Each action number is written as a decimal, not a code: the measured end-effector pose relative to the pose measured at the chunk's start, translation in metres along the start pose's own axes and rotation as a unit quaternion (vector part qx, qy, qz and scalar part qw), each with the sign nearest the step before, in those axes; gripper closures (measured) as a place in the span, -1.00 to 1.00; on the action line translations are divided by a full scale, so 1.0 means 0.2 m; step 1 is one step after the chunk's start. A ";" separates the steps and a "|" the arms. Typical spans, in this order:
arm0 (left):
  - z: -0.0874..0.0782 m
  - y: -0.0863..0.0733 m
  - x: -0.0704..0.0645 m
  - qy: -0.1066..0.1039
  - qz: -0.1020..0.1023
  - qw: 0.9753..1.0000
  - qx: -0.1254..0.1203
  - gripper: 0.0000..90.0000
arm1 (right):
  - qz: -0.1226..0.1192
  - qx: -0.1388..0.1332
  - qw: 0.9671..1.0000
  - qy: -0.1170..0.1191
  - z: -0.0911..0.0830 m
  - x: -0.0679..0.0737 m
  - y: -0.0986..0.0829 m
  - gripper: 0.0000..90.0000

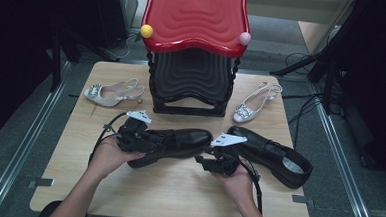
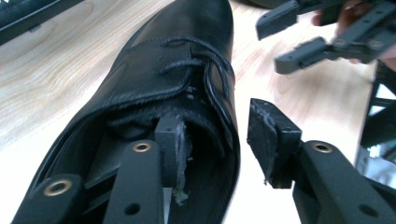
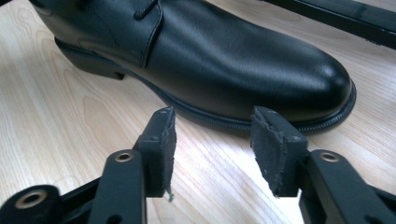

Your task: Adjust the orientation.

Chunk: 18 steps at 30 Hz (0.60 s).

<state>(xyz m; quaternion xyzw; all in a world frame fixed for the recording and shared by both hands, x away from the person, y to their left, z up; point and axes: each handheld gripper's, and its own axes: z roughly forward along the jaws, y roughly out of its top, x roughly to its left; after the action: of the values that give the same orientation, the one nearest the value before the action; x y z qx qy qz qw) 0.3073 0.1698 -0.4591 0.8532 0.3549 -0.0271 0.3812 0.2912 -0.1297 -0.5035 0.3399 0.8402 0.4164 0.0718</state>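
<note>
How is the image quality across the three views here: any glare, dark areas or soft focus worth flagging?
High view: the pale wooden table is evenly lit, the surroundings fall to near black, and the glossy red moulded seat carries soft sheen. Left gripper view: the black leather lace-up shoe is slightly soft, and the table beyond its toe is washed out. Right gripper view: a small highlight sits on the toe, and the nearest tool parts blur.

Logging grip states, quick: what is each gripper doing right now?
Left gripper: open, jaws straddling the black shoe's collar.
Right gripper: open, holding nothing.
</note>
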 end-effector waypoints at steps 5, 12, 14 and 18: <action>-0.09 -0.01 0.00 0.013 0.003 1.000 -0.002 0.20 | 0.004 -0.001 1.000 0.007 0.03 0.00 0.01 0.31; -0.19 -0.04 0.00 0.029 -0.002 1.000 -0.009 0.15 | 0.007 0.005 1.000 0.024 0.08 0.02 0.03 0.66; -0.22 -0.05 0.01 0.042 -0.008 0.999 -0.010 0.11 | 0.005 0.010 1.000 0.026 0.10 0.03 0.03 0.80; -0.26 -0.07 0.03 0.049 -0.014 0.999 -0.019 0.15 | 0.001 0.019 0.999 0.029 0.12 0.05 0.05 0.97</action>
<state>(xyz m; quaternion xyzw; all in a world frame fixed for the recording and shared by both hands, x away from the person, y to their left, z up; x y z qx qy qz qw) 0.2910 0.2153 -0.4333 0.8414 0.3852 0.0161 0.3788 0.2976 -0.1030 -0.5107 0.3299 0.8491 0.4105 0.0406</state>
